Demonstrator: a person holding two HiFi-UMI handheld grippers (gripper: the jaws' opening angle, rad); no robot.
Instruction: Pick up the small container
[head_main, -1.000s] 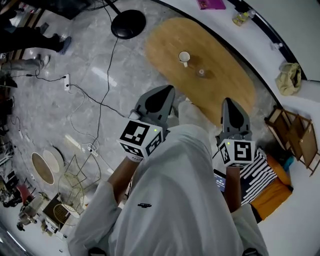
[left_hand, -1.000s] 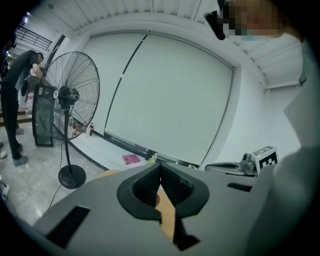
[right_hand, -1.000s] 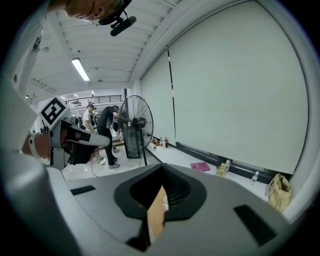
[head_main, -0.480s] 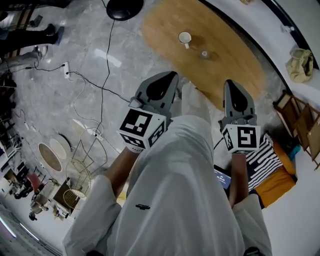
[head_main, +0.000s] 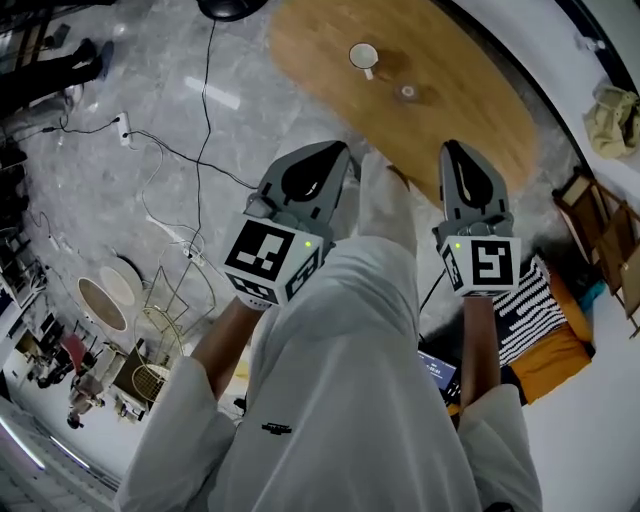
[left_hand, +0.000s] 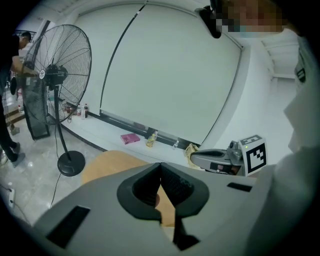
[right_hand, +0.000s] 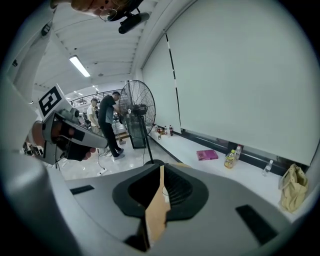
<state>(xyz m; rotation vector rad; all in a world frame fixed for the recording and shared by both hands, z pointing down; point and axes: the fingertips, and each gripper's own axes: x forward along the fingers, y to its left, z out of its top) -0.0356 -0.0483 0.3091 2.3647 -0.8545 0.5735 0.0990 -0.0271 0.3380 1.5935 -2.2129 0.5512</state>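
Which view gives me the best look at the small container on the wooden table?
Head view: the small container sits in plain sight on the wooden table, near the white cup. Both gripper views catch only a sliver of tabletop; the container can't be made out there.

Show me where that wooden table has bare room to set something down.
The wooden table is bare across its whole near end, from the small container toward the person, and along the floor-side edge past the white cup. Only the patch with cup and container is taken.
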